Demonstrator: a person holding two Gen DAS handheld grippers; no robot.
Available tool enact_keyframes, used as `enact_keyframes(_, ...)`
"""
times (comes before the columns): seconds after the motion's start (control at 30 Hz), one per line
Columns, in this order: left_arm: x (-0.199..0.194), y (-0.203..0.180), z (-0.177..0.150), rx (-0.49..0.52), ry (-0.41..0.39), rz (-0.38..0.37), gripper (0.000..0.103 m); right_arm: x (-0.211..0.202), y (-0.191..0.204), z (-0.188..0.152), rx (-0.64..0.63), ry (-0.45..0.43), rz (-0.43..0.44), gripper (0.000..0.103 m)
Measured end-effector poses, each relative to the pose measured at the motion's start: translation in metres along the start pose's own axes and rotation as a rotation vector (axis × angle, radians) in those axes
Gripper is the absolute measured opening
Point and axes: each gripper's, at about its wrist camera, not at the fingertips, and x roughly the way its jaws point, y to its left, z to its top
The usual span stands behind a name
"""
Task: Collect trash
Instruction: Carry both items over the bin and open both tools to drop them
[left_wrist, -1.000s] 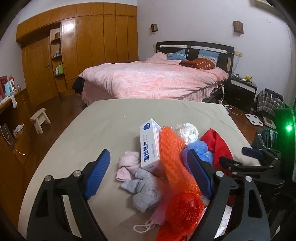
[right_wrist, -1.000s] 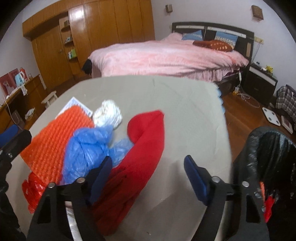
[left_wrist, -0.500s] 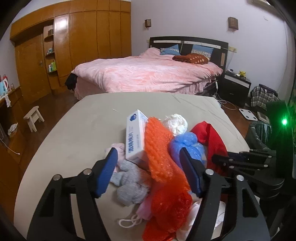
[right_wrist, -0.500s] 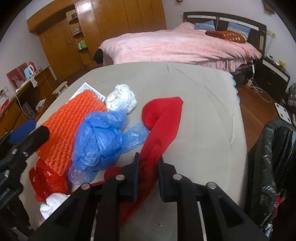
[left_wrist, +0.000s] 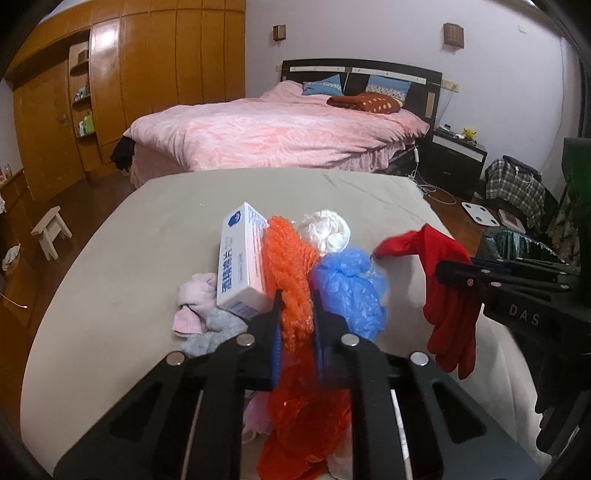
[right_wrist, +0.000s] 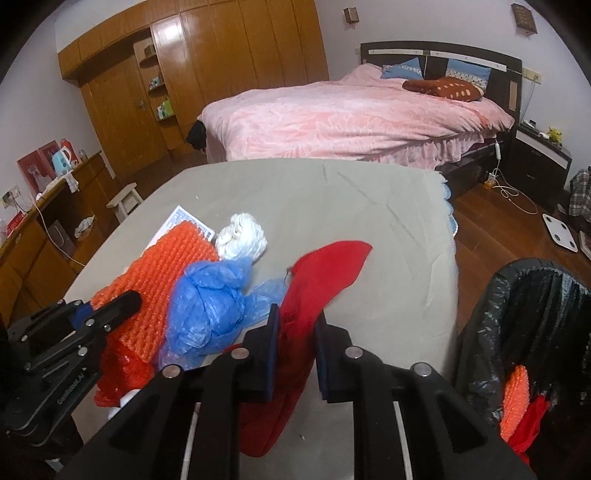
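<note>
A pile of trash lies on the beige table (left_wrist: 147, 236). My left gripper (left_wrist: 295, 310) is shut on the orange bubble wrap (left_wrist: 291, 258), whose lower red plastic part hangs under the jaws. Beside the wrap sit a white box (left_wrist: 240, 269), a crumpled white wad (left_wrist: 325, 230) and a blue plastic bag (left_wrist: 351, 291). My right gripper (right_wrist: 295, 325) is shut on the red cloth (right_wrist: 325, 273). That cloth (left_wrist: 443, 288) hangs lifted off the table in the left wrist view. The orange bubble wrap (right_wrist: 162, 280) and blue bag (right_wrist: 210, 302) lie to its left.
A bin lined with a black bag (right_wrist: 524, 325) stands off the table's right edge, holding orange and red scraps. Pink and grey socks (left_wrist: 195, 306) lie left of the box. A pink bed (left_wrist: 280, 136), a wooden wardrobe (left_wrist: 147, 85) and a small stool (left_wrist: 51, 230) are behind.
Both grippers went from open to shut: the left closed on the orange bubble wrap, the right on the red cloth. The right one then rose, lifting the cloth off the table.
</note>
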Motion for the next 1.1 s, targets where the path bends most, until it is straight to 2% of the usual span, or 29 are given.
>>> enact_keyframes(0.47, -0.030, -0.011, 0.030, 0.009, -0.092, 0.011, 0.011, -0.041, 0.005, 0.023, -0.033, -0.099, 0.019, 0.017)
enact_keyframes(1.1, -0.063, -0.049, 0.055, 0.043, -0.147, -0.057, 0.011, -0.105, -0.019, 0.038, -0.010, -0.206, -0.010, 0.017)
